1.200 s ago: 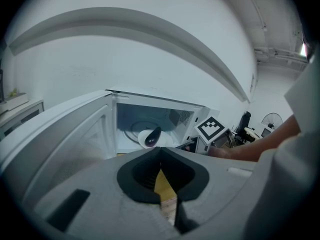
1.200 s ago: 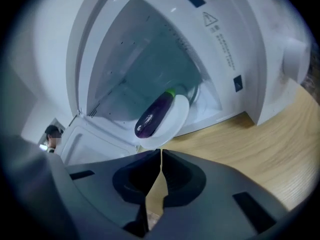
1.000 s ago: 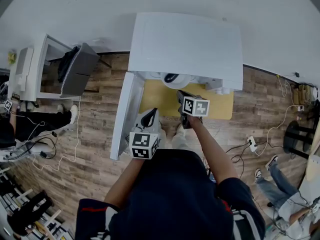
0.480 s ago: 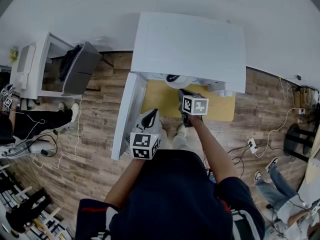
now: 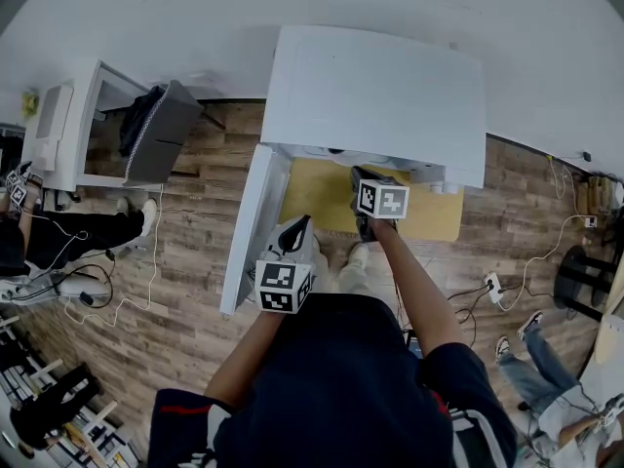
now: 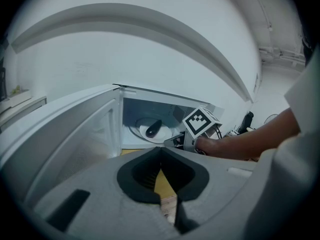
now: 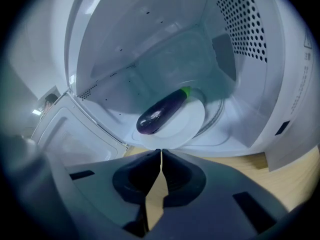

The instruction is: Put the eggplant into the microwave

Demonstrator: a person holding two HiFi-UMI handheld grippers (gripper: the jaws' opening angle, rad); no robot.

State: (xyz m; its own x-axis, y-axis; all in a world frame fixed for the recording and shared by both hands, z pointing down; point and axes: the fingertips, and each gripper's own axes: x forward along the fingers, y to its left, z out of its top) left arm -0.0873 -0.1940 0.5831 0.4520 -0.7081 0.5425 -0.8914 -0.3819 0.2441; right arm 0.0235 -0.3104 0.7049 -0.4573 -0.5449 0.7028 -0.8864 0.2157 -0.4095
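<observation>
Eggplant (image 7: 161,112) on plate (image 7: 194,126), perhaps atop turntable (image 7: 219,117), inside microwave (image 7: 250,44), door (image 7: 75,129) wide; left tool (image 6: 161,152), right tool (image 7: 160,153) empty, jaws together.

Left gripper (image 6: 161,152) closed, right gripper (image 7: 161,152) closed

Head camera: high above you, facing steeply down past your torso. Far and wide; takes in the microwave (image 5: 375,96) top, its open door (image 5: 249,227) and the wood floor (image 5: 185,252).

Left gripper (image 5: 296,226) camera: set back, left of the opening, looking along its jaws into the cavity, with the right gripper (image 6: 174,140) in frame.

Right gripper camera: close at the cavity mouth, facing straight in.

Both gripper views share the eggplant (image 7: 161,112), its plate (image 7: 192,121) and the door. All three share the door.
</observation>
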